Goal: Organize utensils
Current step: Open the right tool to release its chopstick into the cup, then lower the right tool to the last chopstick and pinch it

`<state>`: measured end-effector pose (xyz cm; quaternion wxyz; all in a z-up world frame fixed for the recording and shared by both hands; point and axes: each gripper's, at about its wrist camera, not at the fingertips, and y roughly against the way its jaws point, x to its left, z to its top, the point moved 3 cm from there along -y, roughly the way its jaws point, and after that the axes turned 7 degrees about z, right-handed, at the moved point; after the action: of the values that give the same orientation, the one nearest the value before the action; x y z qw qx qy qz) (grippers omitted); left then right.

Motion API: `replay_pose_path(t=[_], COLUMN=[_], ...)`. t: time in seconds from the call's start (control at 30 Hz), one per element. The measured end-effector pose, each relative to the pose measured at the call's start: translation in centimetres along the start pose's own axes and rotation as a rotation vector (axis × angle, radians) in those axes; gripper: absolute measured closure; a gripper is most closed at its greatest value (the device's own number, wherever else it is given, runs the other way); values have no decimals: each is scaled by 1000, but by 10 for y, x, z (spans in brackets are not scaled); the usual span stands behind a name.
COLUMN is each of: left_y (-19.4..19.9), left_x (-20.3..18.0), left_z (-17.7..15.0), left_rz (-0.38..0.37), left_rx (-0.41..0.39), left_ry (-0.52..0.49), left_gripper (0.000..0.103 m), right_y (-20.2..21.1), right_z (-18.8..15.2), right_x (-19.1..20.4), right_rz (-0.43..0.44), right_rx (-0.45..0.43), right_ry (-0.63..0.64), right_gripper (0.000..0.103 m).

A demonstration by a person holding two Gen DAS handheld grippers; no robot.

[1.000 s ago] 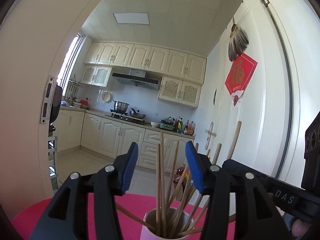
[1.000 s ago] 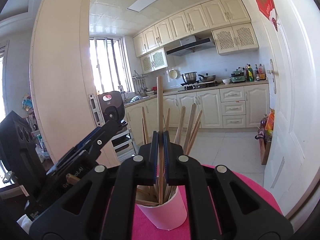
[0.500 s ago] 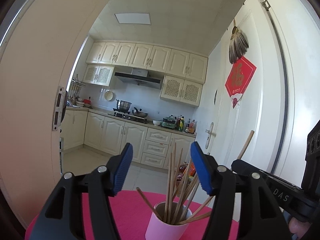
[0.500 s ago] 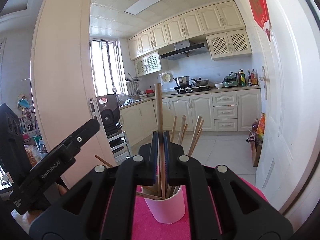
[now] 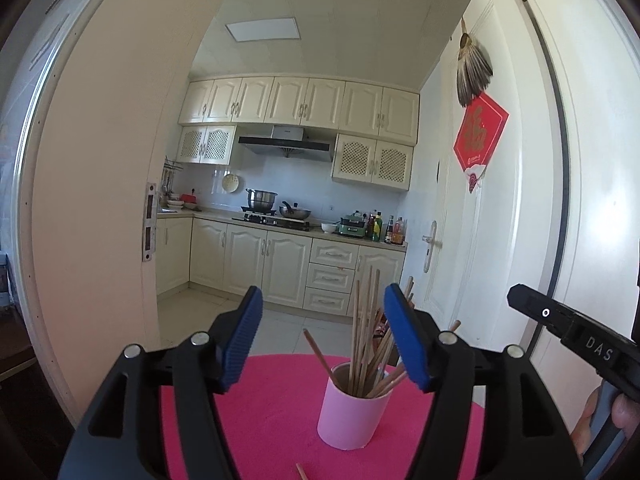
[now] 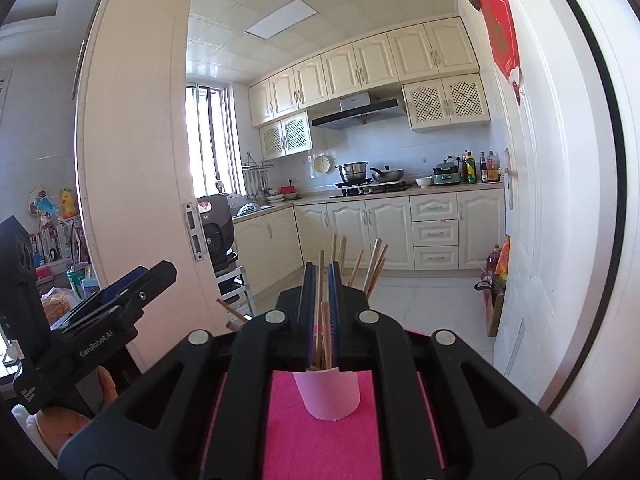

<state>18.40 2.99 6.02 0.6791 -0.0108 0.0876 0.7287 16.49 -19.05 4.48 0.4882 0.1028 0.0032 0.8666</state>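
I am seeing the pink cup (image 5: 352,412) standing upright on the pink tabletop (image 5: 272,412), packed with wooden chopsticks (image 5: 366,344) fanning out of its mouth. The left gripper (image 5: 324,344) is hovering short of the cup, its blue fingers (image 5: 244,340) spread wide after just opening, nothing between them. The right gripper (image 6: 320,312) is sitting nearly closed, pinching one chopstick (image 6: 326,332) upright in front of the cup. One loose stick tip (image 5: 301,471) is lying on the tabletop.
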Motion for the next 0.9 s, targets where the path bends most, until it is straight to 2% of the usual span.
replay_pose_path(t=[0.17, 0.3, 0.47, 0.67, 0.8, 0.9], left_y=[14, 13, 9, 4, 3, 0], left_x=[5, 12, 24, 35, 46, 53], left_z=[-9, -29, -64, -102, -119, -125], left_rz=[-15, -32, -4, 30, 55, 62], left_rx=[62, 191, 323, 463, 517, 542], left_ry=[4, 17, 15, 1, -6, -2], left_gripper=[40, 40, 40, 40, 40, 40], right_y=[12, 14, 5, -19, -49, -67], right_z=[-6, -24, -60, -106, -145, -171], right_x=[5, 6, 10, 27, 45, 57], right_rz=[-1, -3, 9, 52, 116, 132], right_rx=[28, 86, 211, 401, 610, 730], right_ry=[-2, -6, -22, -45, -79, -86], right_gripper=[96, 96, 96, 96, 96, 96])
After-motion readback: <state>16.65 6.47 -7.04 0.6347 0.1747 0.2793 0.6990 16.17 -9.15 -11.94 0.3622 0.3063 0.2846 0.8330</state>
